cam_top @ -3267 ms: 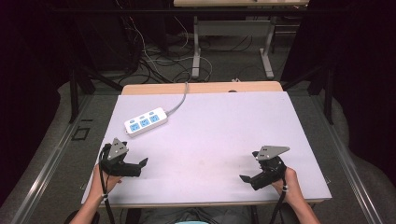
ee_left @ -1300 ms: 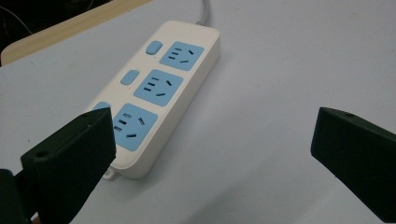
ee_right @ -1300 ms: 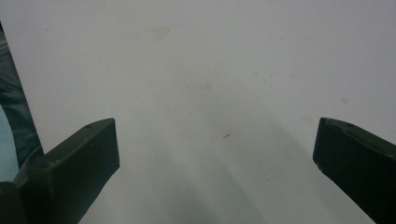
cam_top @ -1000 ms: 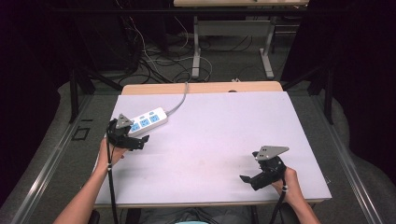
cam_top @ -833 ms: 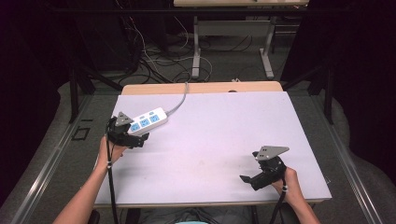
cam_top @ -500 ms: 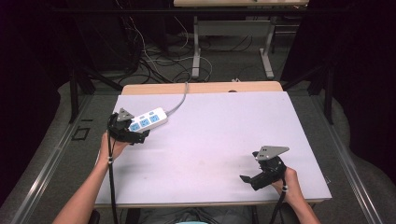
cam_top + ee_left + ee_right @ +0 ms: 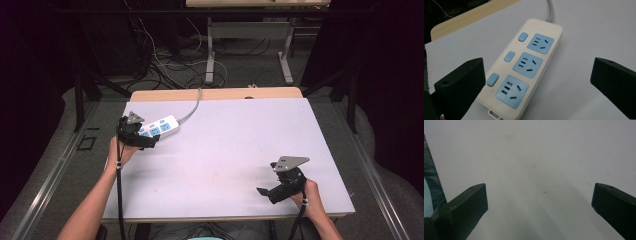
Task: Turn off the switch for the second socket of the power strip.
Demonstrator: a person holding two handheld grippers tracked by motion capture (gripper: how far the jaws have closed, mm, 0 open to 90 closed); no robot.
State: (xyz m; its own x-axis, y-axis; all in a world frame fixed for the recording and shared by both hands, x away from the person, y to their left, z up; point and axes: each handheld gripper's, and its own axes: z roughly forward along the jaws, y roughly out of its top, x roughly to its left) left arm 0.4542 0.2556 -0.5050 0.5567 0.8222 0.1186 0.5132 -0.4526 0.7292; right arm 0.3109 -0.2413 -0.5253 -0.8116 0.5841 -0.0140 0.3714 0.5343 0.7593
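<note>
The power strip (image 7: 524, 67) lies flat at the far left of the counter (image 7: 235, 150), cream with three blue sockets in a row and a small blue switch beside each, its grey cord (image 7: 192, 106) running off the far edge. I have my left tool (image 7: 141, 140) at its near end, jaws spread wide, one on either side of the body and not touching it, so I judge this to be the approach before a grasp. The next move calls for me to come a little lower and centre the strip between the jaws, then close across its narrow width, clear of the switches and with the cord left slack. My right tool (image 7: 272, 191) rests near the right front corner, well apart from the strip, jaws spread over bare surface. The counter is a pale lilac sheet with a few faint stains, on a wooden top. Beyond it the room is dark: tangled cables on the floor (image 7: 165, 60) and the grey legs of another table (image 7: 210, 50).
</note>
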